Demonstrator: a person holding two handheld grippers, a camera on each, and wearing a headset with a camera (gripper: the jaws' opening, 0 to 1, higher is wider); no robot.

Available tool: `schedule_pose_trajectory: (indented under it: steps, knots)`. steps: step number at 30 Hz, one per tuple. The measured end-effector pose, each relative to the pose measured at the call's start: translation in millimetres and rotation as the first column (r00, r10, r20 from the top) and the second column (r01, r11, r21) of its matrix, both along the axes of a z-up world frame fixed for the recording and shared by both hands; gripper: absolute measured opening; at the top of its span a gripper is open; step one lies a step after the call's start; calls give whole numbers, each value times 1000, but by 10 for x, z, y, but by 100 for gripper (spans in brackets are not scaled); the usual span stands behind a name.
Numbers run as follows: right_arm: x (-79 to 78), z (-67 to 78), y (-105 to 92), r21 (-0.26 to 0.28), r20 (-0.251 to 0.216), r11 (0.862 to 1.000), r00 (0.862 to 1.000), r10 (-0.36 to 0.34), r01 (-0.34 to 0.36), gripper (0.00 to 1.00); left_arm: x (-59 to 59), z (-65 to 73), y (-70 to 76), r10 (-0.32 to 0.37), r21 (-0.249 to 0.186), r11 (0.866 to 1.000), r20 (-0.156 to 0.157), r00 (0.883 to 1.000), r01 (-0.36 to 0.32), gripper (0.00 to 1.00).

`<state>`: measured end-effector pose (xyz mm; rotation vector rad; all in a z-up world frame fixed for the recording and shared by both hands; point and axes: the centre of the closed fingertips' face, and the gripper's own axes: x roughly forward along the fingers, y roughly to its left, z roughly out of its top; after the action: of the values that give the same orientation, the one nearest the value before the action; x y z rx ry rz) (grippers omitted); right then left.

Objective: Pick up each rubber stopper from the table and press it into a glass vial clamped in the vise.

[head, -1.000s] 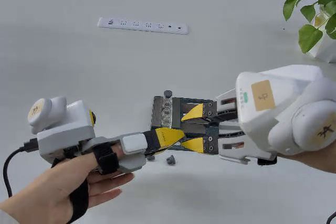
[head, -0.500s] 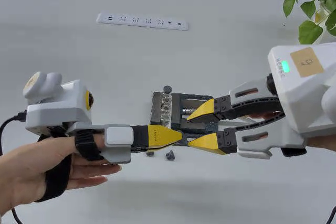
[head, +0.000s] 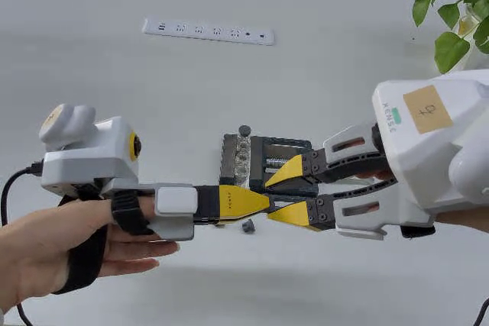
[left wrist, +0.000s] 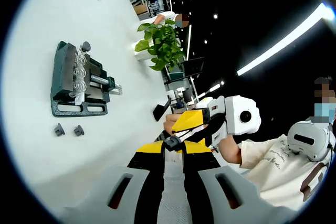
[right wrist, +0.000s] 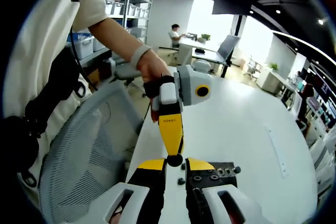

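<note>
My left gripper (left wrist: 172, 149) is clamped on a small dark rubber stopper (left wrist: 172, 142) — light, squashy, grippy, so I'd pinch its wider head. Right gripper (head: 267, 199) is spread, empty, tips just beside it.

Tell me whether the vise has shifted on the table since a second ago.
No. In the head view the vise keeps its place below the power strip.

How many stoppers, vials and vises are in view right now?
Rubber stoppers: 4
Glass vials: 3
Vise: 1
Total: 8
</note>
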<state>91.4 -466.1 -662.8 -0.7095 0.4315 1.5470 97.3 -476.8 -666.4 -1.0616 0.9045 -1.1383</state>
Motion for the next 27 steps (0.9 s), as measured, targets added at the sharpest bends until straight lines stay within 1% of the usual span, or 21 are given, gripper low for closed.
schedule_pose_trajectory:
  steps: [9,15,17,22,27]
  knots:
    - [-8,-4,1,-5,-2,1000,1000,4,-4,8,7,-11,6,-1,1,1000,-4,1000,1,9]
    - [-11,-1,-6,-13,-5,1000,1000,4,-4,7,3,-8,2,4,-9,1000,-13,1000,-4,9]
    - [-9,3,-6,-14,5,1000,1000,10,-10,7,6,-5,6,7,-12,1000,-11,1000,-8,9]
    - [-39,6,-3,-20,-11,1000,1000,20,-21,7,-28,2,7,-7,-11,1000,-5,1000,7,9]
    - [-49,5,4,-32,2,999,999,36,-36,8,-36,-4,17,-9,-11,1000,-8,1000,9,9]
